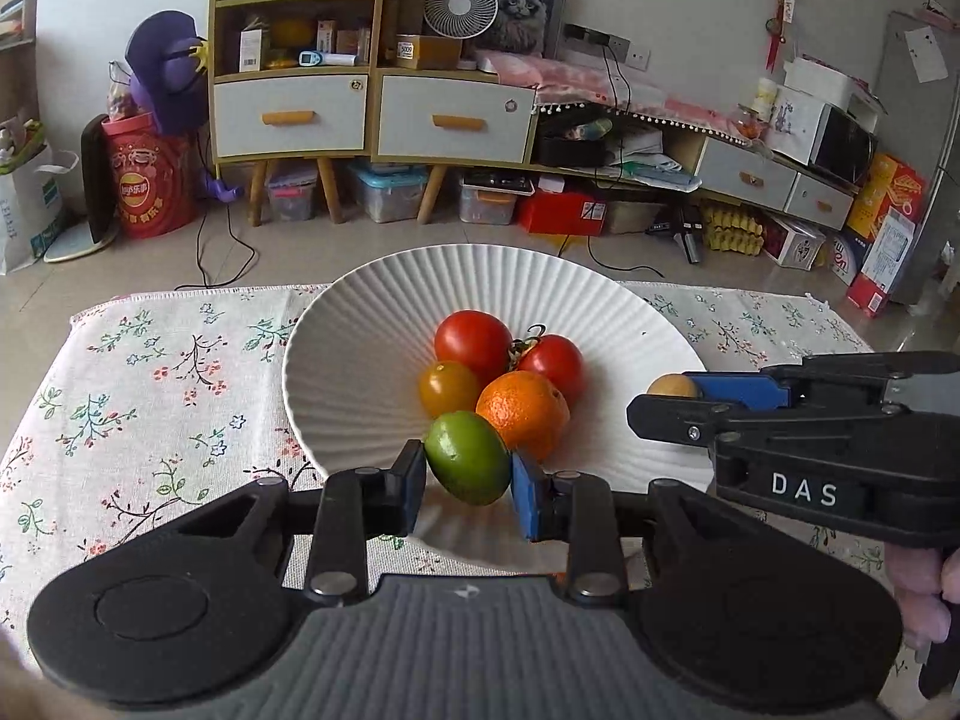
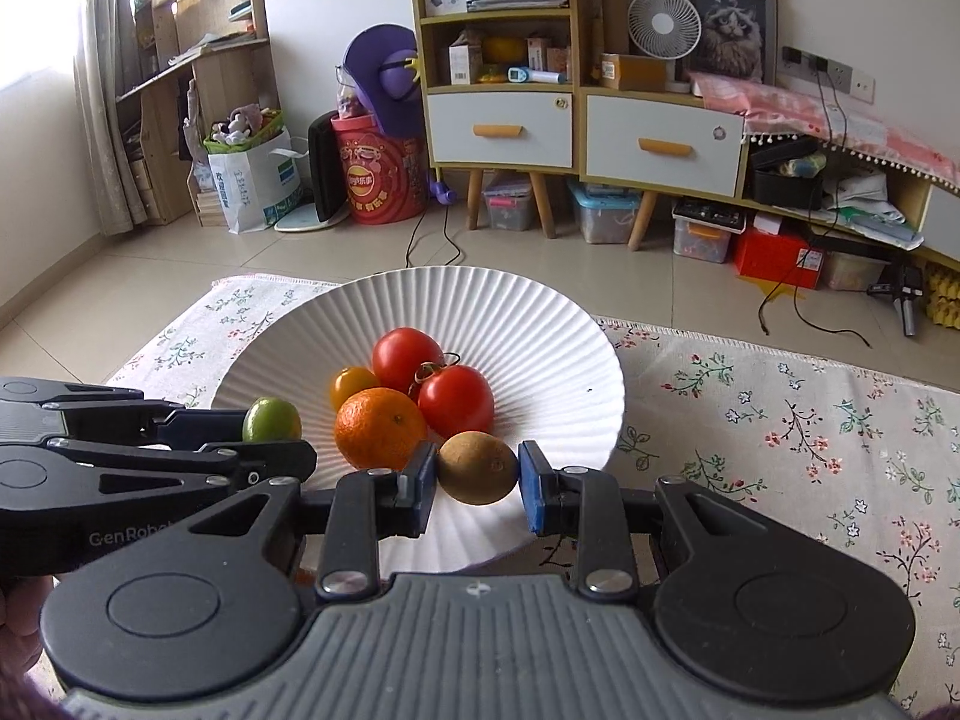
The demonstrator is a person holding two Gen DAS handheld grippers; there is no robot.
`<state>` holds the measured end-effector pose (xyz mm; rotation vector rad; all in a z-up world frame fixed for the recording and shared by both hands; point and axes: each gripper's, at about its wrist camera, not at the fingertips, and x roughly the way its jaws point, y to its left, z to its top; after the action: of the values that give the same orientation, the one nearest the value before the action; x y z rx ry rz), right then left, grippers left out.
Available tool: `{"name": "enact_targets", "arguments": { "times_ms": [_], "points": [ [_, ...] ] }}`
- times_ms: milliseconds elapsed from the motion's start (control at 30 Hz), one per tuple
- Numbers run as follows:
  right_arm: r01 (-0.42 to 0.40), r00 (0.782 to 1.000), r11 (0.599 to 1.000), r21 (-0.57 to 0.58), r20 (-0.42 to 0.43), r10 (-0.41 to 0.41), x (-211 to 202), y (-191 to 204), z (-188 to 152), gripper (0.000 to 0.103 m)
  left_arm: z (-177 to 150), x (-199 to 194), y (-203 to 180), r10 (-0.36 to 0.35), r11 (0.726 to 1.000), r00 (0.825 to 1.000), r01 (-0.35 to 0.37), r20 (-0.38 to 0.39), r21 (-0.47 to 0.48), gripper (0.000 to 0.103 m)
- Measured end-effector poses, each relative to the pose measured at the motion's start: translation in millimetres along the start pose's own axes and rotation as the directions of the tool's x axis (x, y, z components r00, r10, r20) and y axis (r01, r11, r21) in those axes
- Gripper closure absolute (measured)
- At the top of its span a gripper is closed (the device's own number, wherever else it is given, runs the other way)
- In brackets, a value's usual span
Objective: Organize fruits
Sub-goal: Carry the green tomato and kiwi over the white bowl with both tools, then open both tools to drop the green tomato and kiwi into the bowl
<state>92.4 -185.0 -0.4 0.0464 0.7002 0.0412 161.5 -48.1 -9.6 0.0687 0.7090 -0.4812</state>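
White ribbed plate (image 1: pixel 372 324) on floral cloth (image 1: pixel 150 372) is holding two tomatoes (image 1: pixel 474 339), a yellow-orange fruit (image 1: pixel 447 389) and an orange (image 1: pixel 523 414). Left gripper (image 1: pixel 468 483) is clamping a green lime (image 1: pixel 468 457) over the plate's near rim; right gripper (image 2: pixel 477 486) is gripping a brown fruit (image 2: pixel 477 467) likewise.

My left gripper (image 1: pixel 468 480) is matt black plastic w/ bare metal pivot pins; its pads (image 1: pixel 527 495) look like blue rubber, a bit scuffed. It pinches a lime (image 1: pixel 468 458), skin smooth, slightly glossy. My right gripper (image 2: pixel 477 483), same plastic, grips a brown fruit (image 2: pixel 478 467): dull, rough-looking skin, prob. fuzzy, can't tell at this res. Plate (image 1: pixel 360 324) is white, ribbed, satin, ceramic I think. Tomatoes (image 1: pixel 473 339) shiny, smooth; orange (image 1: pixel 523 411) pebbled, semi-gloss. Tablecloth (image 1: pixel 150 372) at the tabletop's left edge is woven, matt, floral-printed cloth.
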Motion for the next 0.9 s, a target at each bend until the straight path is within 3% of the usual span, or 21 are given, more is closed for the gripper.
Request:
{"name": "enact_targets", "arguments": {
  "times_ms": [367,433,600,833,900],
  "points": [
    [0.002,1.0,1.0,-0.011,-0.005,-0.002,1,1,1,0.076,-3,0,-6,0.015,0.999,1.0,-0.016,0.016,0.047,0.073],
    [0.002,1.0,1.0,-0.001,-0.003,-0.002,-1,1,2,0.069,-1,-1,-7,0.026,0.998,1.0,-0.026,0.013,0.048,0.071],
    [0.01,1.0,0.999,0.035,0.007,-0.01,-11,-4,5,0.055,3,-8,-8,0.043,0.998,0.999,-0.043,-0.009,0.048,0.049],
    [0.009,1.0,0.993,0.12,0.003,-0.009,-31,-12,1,0.037,2,-26,-10,0.054,0.998,0.998,-0.054,-0.012,0.046,0.033],
    [0.005,1.0,0.992,0.129,-0.011,-0.004,-37,-12,-2,0.031,0,-34,-12,0.063,0.997,0.998,-0.063,-0.012,0.044,0.022]
  ]
}}
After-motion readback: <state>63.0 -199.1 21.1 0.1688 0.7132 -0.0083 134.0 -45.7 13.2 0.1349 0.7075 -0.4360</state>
